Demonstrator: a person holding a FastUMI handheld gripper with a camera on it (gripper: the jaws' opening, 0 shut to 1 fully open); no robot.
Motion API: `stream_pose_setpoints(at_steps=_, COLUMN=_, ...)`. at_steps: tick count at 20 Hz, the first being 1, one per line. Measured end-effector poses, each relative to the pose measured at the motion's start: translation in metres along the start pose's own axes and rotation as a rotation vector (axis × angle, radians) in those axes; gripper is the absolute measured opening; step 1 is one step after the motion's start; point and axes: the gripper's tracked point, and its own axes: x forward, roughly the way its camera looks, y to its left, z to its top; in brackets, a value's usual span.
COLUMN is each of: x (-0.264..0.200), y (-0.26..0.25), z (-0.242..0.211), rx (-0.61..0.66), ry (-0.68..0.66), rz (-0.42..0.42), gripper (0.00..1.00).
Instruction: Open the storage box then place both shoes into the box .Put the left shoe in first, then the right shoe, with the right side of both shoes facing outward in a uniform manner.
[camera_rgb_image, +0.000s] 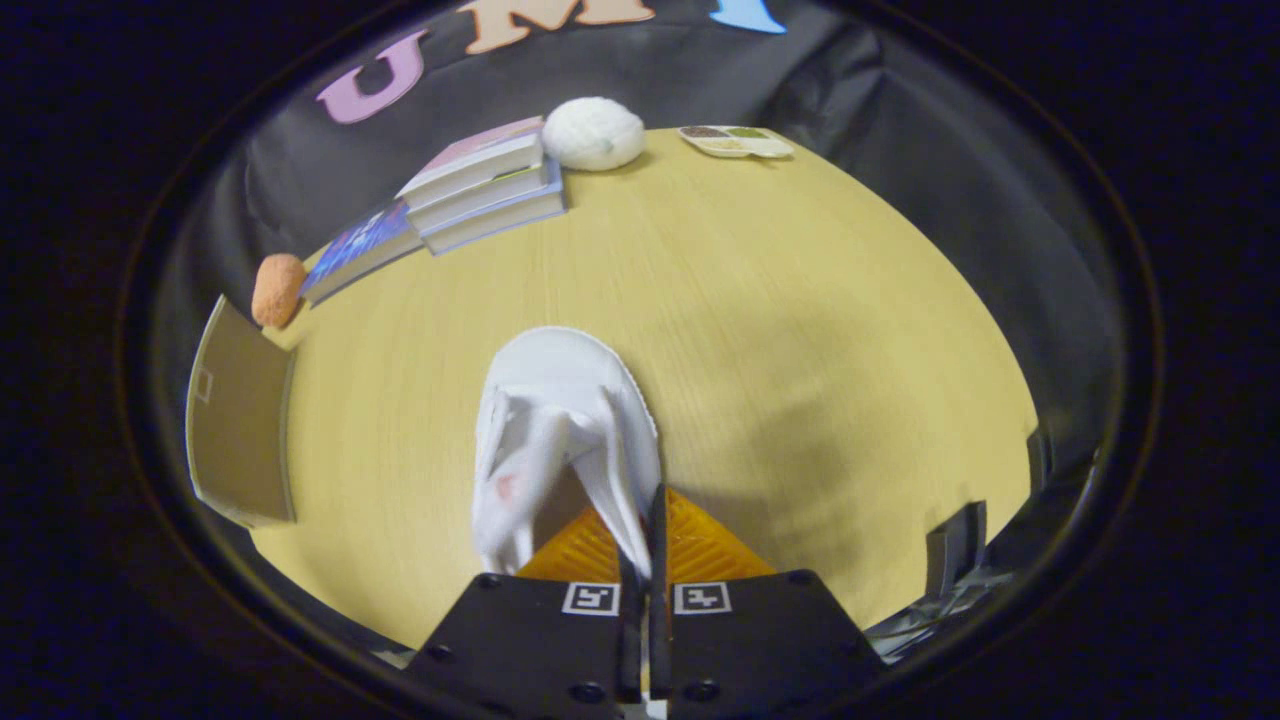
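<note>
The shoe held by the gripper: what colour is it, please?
White, seen best in the gripper view: shoe.

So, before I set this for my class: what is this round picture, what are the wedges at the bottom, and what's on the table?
The camera rides on hand-held tongs and looks forward along their two fingers, the wedges at the bottom. They are pinched on the edge of a white shoe, which stretches ahead over a wooden table. Beyond it lie stacked books, a white fluffy ball, a small tray and an orange ball. A cardboard flap stands beside the shoe.
</note>
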Motion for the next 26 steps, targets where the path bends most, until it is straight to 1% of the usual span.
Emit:
stream_pose_setpoints(at_steps=1, x=-0.001, y=0.001, z=0.0, rx=0.043, ry=0.011, rz=0.012, gripper=0.06)
stream_pose_setpoints(at_steps=2, x=0.001, y=0.003, z=-0.003, rx=0.082, ry=0.037, rz=0.027, gripper=0.03)
stream_pose_setpoints(at_steps=3, x=0.0, y=0.004, z=-0.003, rx=0.107, ry=0.044, rz=0.04, gripper=0.03)
stream_pose_setpoints(at_steps=7, x=-0.011, y=0.024, z=-0.014, rx=0.164, ry=0.086, rz=0.111, gripper=0.03)
stream_pose_setpoints(at_steps=12, x=-0.037, y=0.075, z=-0.017, rx=0.277, ry=0.174, rz=0.247, gripper=0.03)
stream_pose_setpoints(at_steps=15, x=-0.06, y=0.112, z=-0.003, rx=0.318, ry=0.187, rz=0.33, gripper=0.03)
stream_pose_setpoints(at_steps=19, x=-0.094, y=0.162, z=0.021, rx=0.324, ry=0.16, rz=0.4, gripper=0.03)
stream_pose_setpoints(at_steps=23, x=-0.131, y=0.219, z=0.046, rx=0.276, ry=0.102, rz=0.465, gripper=0.03)
stream_pose_setpoints(at_steps=26, x=-0.156, y=0.273, z=0.065, rx=0.227, ry=0.057, rz=0.532, gripper=0.03)
